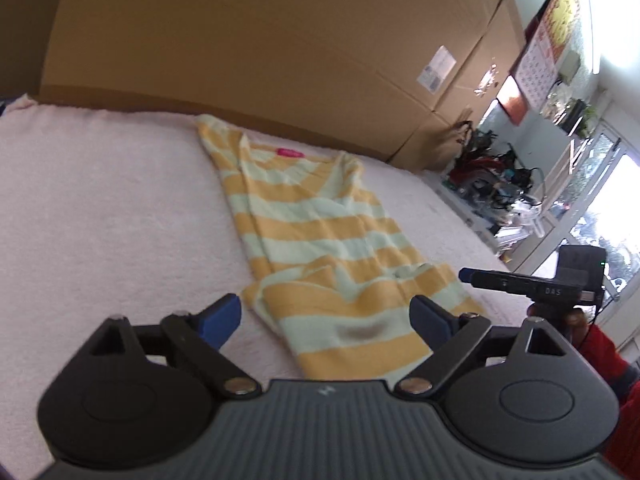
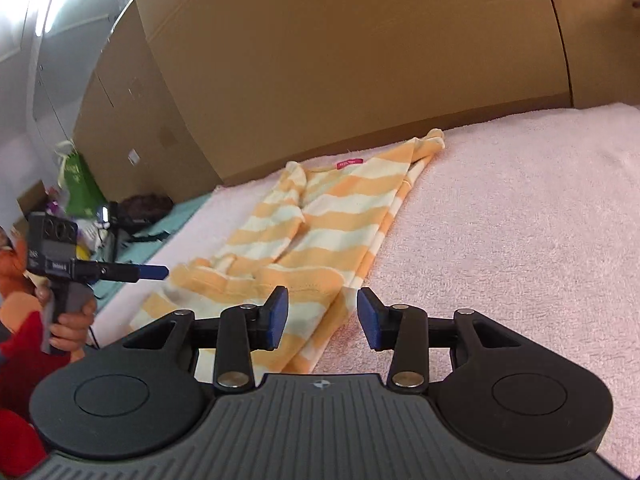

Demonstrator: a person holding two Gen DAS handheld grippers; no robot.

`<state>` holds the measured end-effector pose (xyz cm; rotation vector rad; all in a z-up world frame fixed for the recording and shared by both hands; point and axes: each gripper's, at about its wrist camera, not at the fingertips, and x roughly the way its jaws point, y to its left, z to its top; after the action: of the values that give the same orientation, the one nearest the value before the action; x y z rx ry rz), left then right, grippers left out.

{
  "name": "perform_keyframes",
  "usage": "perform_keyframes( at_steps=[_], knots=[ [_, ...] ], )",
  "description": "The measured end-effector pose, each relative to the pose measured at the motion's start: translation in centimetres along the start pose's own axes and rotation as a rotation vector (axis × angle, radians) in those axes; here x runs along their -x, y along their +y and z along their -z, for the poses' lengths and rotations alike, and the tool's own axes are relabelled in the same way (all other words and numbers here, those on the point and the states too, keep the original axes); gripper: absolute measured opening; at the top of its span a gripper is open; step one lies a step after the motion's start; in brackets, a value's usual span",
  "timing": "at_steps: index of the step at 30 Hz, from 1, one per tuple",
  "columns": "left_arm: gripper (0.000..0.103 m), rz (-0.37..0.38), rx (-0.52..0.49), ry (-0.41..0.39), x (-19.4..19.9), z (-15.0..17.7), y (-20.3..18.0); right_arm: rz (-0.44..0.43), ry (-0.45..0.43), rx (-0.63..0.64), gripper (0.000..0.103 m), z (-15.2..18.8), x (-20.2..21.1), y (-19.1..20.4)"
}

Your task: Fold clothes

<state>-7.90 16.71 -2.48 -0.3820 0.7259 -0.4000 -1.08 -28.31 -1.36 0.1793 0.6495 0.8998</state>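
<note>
text: "DAS" | on: right tongs (image 1: 464, 275) body

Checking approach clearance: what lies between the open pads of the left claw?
In the left wrist view, the near hem end of the striped shirt lies between the left claw pads, resting on the pink towel. Nothing else is there.
</note>
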Motion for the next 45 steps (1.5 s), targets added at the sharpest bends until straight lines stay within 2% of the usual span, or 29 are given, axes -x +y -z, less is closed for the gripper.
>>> perform_keyframes(
  at_steps=[2, 4, 6, 8, 9, 10, 11, 13, 15, 16, 17, 19, 21, 22, 23, 24, 25, 26, 27, 28, 30, 32, 35, 38, 40, 41, 44, 45],
  knots=[
    [0.091, -0.031, 0.0, 0.012, -0.7, 0.0, 0.3, 0.038, 0.029, 0.003, 0.042, 0.2, -1.2, 0.1],
    [0.091, -0.028, 0.0, 0.012, -1.2, -0.1, 0.1, 0.058, 0.002, -0.011, 0.042, 0.2, -1.3, 0.0],
    [0.092, -0.013, -0.003, 0.007, -1.7, -0.1, -0.3, 0.068, -0.021, -0.023, 0.026, 0.2, -0.9, 0.0],
    [0.092, -0.014, -0.032, 0.002, -2.0, 0.1, -0.9, 0.077, -0.032, -0.017, 0.018, 0.2, -0.5, 0.4],
    [0.089, -0.022, -0.054, -0.005, -2.2, 0.1, -1.2, 0.081, -0.042, -0.006, 0.015, 0.2, -0.5, 0.8],
    [0.076, -0.024, -0.072, -0.012, -2.2, 0.2, -1.5, 0.085, -0.051, 0.004, 0.015, 0.2, -0.5, 1.2],
    [0.07, -0.026, -0.089, -0.018, -2.1, 0.3, -1.8, 0.087, -0.064, 0.017, 0.014, 0.1, -0.4, 1.6],
    [0.054, -0.018, -0.119, -0.039, -1.8, 0.4, -2.3, 0.07, -0.114, 0.046, 0.013, 0.0, -0.1, 2.6],
    [0.045, 0.004, -0.14, -0.072, -1.2, 0.4, -2.7, -0.06, -0.184, -0.027, 0.013, -0.4, 0.6, 2.3],
    [0.043, 0.027, -0.141, -0.081, -1.1, 0.4, -2.7, -0.114, -0.213, -0.07, 0.013, -0.6, 0.8, 2.0],
    [0.043, 0.053, -0.141, -0.089, -1.0, 0.3, -2.6, -0.12, -0.213, -0.14, 0.014, -0.6, 0.3, 1.1],
    [0.043, 0.065, -0.099, -0.068, -1.9, 0.0, -1.7, -0.041, -0.124, -0.253, 0.014, -0.1, -2.0, -0.9],
    [0.039, 0.073, -0.056, -0.045, -2.5, -0.1, -0.7, -0.026, -0.094, -0.318, 0.012, 1.0, -3.0, -2.4],
    [0.039, 0.077, -0.035, -0.034, -2.7, -0.1, -0.3, -0.028, -0.091, -0.321, 0.012, 0.9, -2.8, -2.5],
    [0.039, 0.088, -0.025, -0.031, -2.6, -0.2, -0.1, -0.011, -0.09, -0.289, 0.019, 0.7, -2.4, -2.1],
    [0.04, 0.101, -0.015, -0.031, -2.4, -0.3, 0.0, 0.016, -0.095, -0.246, 0.034, 0.4, -2.0, -1.5],
    [0.04, 0.118, -0.013, -0.036, -2.2, -0.4, 0.1, 0.078, -0.125, -0.165, 0.043, 0.0, -1.4, -0.3],
    [0.04, 0.133, -0.022, -0.047, -1.9, -0.4, 0.0, 0.129, -0.156, -0.087, 0.046, -0.4, -0.8, 0.8],
    [0.042, 0.149, -0.033, -0.058, -1.6, -0.5, -0.2, 0.145, -0.19, -0.025, 0.045, -0.9, -0.3, 1.7],
    [0.05, 0.148, -0.05, -0.063, -1.5, -0.5, -0.4, 0.14, -0.214, 0.029, 0.044, -1.5, 0.0, 2.5],
    [0.058, 0.133, -0.082, -0.052, -1.6, -0.3, -0.8, -0.004, -0.183, 0.083, 0.044, -3.2, -0.7, 3.9],
    [0.059, 0.122, -0.108, -0.029, -2.0, 0.0, -1.2, -0.108, -0.095, 0.08, 0.043, -4.9, -3.3, 5.1],
    [0.072, 0.085, -0.166, -0.039, -1.8, 0.6, -2.1, -0.135, 0.074, 0.05, 0.034, -6.5, -8.8, 6.0],
    [0.077, 0.046, -0.225, -0.052, -1.6, 1.2, -3.2, -0.108, 0.206, 0.124, 0.029, -6.6, -13.2, 7.2],
    [0.075, 0.02, -0.259, -0.067, -1.3, 1.5, -3.6, -0.127, 0.261, 0.156, 0.021, -6.3, -14.4, 7.7],
    [0.073, 0.007, -0.272, -0.08, -1.1, 1.7, -3.8, -0.123, 0.277, 0.178, 0.012, -6.1, -14.5, 8.0],
    [0.058, -0.019, -0.295, -0.118, -0.2, 1.7, -4.0, -0.116, 0.269, 0.206, 0.008, -6.4, -12.8, 8.6],
    [0.049, 0.0, -0.29, -0.138, 0.4, 1.6, -4.0, -0.114, 0.26, 0.211, 0.008, -6.5, -12.1, 8.8]
  ],
)
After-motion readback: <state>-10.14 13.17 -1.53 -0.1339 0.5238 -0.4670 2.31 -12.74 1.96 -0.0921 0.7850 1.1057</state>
